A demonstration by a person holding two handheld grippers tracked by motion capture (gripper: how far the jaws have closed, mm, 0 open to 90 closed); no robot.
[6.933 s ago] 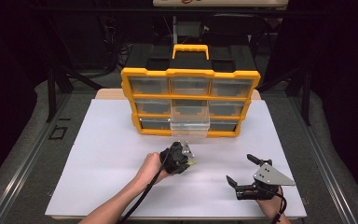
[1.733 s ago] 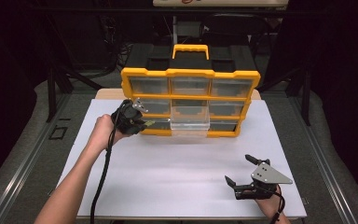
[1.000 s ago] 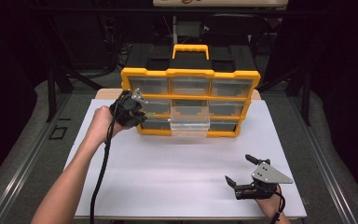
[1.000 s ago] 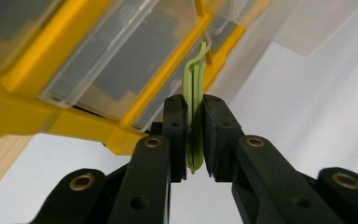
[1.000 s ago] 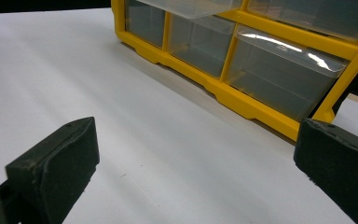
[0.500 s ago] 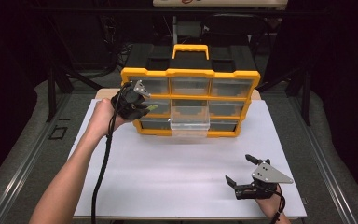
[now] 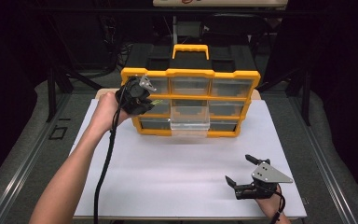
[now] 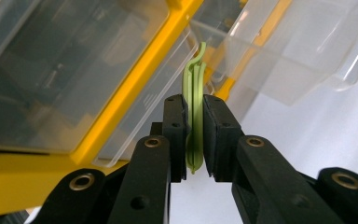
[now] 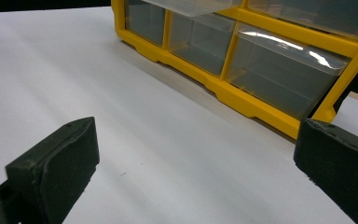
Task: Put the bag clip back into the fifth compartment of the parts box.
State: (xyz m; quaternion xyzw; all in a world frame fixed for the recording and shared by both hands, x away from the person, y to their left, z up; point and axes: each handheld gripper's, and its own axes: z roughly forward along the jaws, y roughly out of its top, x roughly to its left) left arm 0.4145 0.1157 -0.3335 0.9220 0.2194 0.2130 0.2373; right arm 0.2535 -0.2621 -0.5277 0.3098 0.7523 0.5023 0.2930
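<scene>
A yellow-framed organizer [image 7: 191,73] with clear drawers stands at the back of the white table. One middle drawer [image 7: 189,122] is pulled out toward me. My left gripper [image 7: 145,97] is held up against the organizer's left column and is shut on a thin light-green plastic piece [image 8: 195,116]. That piece stands on edge between the pads, its curved tip close to the yellow frame [image 8: 135,88] beside the pulled-out drawer [image 8: 307,60]. My right gripper [image 7: 242,173] rests near the front right of the table, wide open, with nothing between its fingers [image 9: 56,168].
The white table sheet [image 7: 177,172] stretches between the organizer and the front edge. The organizer's lower drawers [image 9: 242,98] lie ahead of the right gripper. A black cable [image 7: 103,168] trails from the left gripper along the forearm. Dark floor and stands surround the table.
The left gripper has carried the green piece from the table's middle to the organizer's left side and has risen along its front. The right gripper has stayed put.
</scene>
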